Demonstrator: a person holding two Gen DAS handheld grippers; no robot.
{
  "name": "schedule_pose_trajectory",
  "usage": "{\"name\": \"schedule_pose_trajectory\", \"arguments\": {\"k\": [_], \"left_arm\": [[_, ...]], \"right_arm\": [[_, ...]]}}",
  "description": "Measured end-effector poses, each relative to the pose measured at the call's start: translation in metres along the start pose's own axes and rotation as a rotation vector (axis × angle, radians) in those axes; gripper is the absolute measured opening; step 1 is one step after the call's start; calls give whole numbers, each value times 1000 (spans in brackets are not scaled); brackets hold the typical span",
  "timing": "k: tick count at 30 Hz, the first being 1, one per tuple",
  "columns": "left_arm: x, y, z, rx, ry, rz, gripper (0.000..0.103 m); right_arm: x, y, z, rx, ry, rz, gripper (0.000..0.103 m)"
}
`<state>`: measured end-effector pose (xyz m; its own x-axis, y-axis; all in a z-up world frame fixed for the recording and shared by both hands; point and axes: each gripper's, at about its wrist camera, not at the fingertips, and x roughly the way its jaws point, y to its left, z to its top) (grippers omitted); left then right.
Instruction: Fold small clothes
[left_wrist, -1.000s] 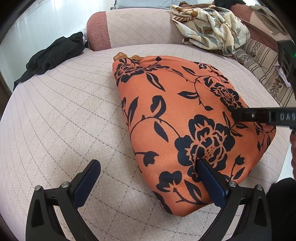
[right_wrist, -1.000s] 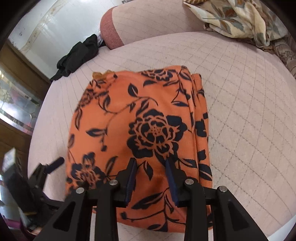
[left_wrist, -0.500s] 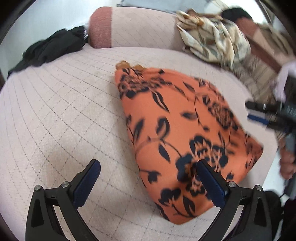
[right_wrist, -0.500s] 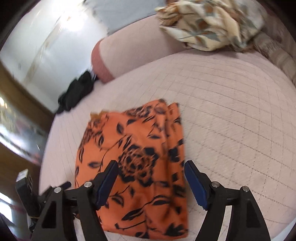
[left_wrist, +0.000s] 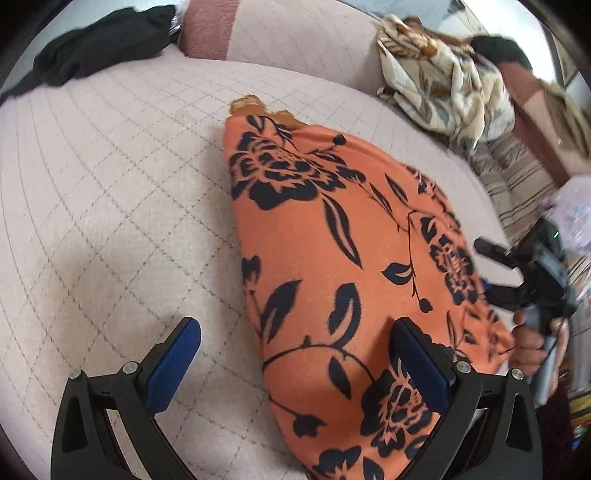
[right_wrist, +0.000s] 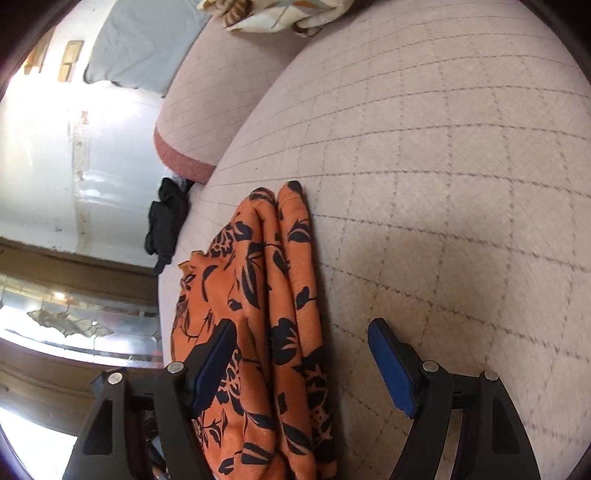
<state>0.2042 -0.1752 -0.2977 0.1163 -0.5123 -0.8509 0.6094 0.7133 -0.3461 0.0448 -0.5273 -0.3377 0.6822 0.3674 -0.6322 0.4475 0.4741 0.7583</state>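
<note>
An orange cloth with black flowers (left_wrist: 332, 258) lies folded on the quilted pink cushion (left_wrist: 110, 184). My left gripper (left_wrist: 295, 365) is open and empty over the cloth's near left edge. My right gripper (right_wrist: 303, 365) is open and empty, its jaws wide over the cloth's folded right edge (right_wrist: 280, 295). It also shows in the left wrist view (left_wrist: 524, 273), held in a hand at the cloth's right side.
A black garment (left_wrist: 99, 48) lies at the cushion's far left. A cream patterned cloth (left_wrist: 443, 81) is heaped at the back right on the sofa. A pink bolster (left_wrist: 288, 33) runs along the back. A striped cushion (left_wrist: 517, 184) is at right.
My right gripper has opened, let go of the orange cloth and swung to its right edge. My left gripper stayed open and moved closer over the cloth.
</note>
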Motion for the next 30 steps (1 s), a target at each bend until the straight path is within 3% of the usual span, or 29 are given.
{"name": "schedule_pose_trajectory", "arguments": {"k": [8,23,27,30], "left_arm": [[4,-32,0,102,-17,69,103],[13,-40,7,130,-27,101,103],[16,-41,10,126,-23,99,103],[20,-42,11,124,-20,96,103]], "right_arm": [[25,15,0,-108,63,86,79],[52,32,-5,-192,90,120,79],[53,31,-7,-203,86,114,76],[54,31,-8,-211,86,100,66]]}}
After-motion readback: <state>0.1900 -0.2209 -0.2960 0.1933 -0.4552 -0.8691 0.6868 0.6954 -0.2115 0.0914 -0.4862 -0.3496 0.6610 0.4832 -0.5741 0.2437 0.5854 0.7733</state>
